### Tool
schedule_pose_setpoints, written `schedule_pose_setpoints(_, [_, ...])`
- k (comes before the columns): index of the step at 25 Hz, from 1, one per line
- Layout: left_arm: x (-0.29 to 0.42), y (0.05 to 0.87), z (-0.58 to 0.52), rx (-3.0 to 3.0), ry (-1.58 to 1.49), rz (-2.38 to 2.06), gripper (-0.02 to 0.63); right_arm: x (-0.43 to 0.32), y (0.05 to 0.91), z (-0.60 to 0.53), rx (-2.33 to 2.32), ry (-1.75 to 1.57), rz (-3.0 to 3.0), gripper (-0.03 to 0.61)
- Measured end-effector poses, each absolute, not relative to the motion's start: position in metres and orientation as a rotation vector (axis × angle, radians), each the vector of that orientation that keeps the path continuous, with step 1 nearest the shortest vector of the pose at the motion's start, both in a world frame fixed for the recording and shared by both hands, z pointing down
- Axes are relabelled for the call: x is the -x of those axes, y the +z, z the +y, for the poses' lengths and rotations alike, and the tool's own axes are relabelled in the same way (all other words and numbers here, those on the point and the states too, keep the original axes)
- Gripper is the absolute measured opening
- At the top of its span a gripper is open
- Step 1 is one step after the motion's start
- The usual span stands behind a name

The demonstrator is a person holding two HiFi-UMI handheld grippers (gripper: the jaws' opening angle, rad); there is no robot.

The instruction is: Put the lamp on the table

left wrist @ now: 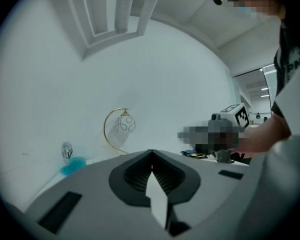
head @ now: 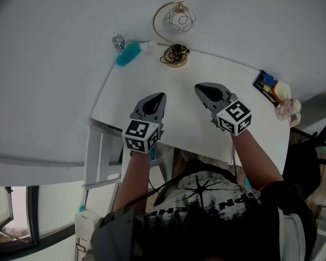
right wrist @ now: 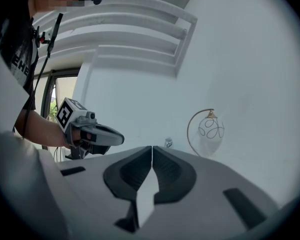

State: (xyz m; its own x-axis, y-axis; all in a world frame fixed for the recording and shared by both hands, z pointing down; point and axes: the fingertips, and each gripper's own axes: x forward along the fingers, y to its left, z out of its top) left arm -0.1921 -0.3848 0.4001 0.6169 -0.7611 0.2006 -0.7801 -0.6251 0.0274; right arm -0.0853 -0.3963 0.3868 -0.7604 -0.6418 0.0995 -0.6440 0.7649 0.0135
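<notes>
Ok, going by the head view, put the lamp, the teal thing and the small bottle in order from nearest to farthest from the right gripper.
1. The lamp, just ahead of the right gripper.
2. The teal thing, left of the lamp.
3. The small bottle, farthest left, past the teal thing.

The base of the lamp (left wrist: 121, 129) is hidden behind my left gripper (left wrist: 151, 154) in its own view. The label on the small bottle (left wrist: 66, 150) is too small to read, and I cannot make out the clutter (head: 274, 91) at the table (head: 179, 118) corner.
</notes>
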Motion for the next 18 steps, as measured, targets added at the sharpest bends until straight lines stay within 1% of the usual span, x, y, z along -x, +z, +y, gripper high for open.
schedule_pose_setpoints(7, [0.201,0.426,-0.356,-2.674,0.307,-1.306,0.015,0.098,0.395,-0.37,-1.013,0.058,-2.859,0.023])
schedule_pose_setpoints(18, [0.204,0.427,-0.347,-2.695,0.36,-1.328,0.015,0.103,0.41,-0.36,-1.013,0.05,-2.819,0.018])
